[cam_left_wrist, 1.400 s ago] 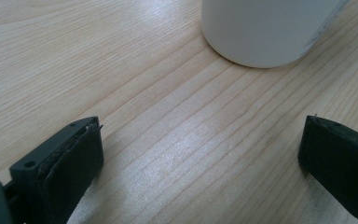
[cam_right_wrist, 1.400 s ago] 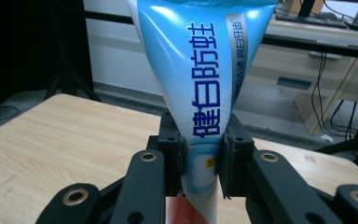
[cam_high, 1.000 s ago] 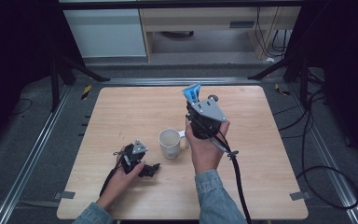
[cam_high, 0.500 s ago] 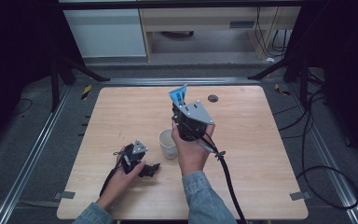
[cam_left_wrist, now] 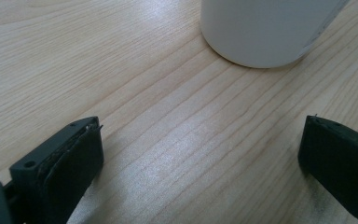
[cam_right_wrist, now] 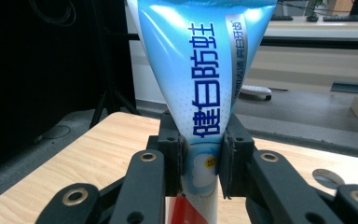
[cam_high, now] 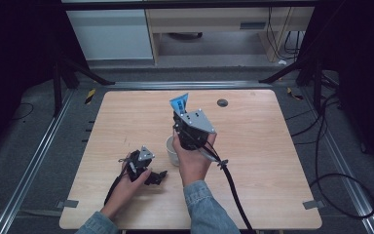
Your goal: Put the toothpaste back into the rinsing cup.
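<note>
Toothpaste tube is what I'm working with. At the table's seven o'clock my left gripper rests, jaws wide apart and empty. The white cup stands centre. Just above it, I think, my right gripper clamps the tube, upright.

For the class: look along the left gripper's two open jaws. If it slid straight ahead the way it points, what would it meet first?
Most likely the white cup: it stands ahead of the left gripper, slightly right of centre, with bare table between them.
</note>
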### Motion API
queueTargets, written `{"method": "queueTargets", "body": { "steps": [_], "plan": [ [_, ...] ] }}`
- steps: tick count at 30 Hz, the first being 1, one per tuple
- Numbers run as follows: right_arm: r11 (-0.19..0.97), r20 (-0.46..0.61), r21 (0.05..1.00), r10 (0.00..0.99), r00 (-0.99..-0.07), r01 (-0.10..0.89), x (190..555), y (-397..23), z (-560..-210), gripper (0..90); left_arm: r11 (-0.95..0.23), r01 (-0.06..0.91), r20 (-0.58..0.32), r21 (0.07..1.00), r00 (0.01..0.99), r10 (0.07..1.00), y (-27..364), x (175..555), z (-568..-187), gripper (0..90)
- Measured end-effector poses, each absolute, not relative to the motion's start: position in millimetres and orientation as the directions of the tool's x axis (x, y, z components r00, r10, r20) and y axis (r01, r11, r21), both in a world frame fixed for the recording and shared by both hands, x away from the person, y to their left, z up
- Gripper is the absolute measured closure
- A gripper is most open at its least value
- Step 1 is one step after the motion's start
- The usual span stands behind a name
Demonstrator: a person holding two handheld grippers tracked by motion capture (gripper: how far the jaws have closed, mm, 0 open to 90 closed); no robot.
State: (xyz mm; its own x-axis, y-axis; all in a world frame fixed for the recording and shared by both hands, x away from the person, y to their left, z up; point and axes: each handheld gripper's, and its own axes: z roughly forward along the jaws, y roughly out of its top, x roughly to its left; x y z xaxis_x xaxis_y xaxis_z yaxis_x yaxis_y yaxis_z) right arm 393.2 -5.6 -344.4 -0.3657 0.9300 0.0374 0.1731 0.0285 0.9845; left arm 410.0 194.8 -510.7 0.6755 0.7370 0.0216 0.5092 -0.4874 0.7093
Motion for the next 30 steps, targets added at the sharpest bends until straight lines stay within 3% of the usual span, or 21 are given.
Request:
{"method": "queueTargets", "body": {
  "steps": [30],
  "plan": [
    [0.024, 0.063, 0.971, 0.934, -0.351, 0.24, 396, 6, -389, 73.5, -0.487, 0.508, 0.022, 0.71, 0.675, 0.737, 195, 410, -511, 0.0]
  ]
}}
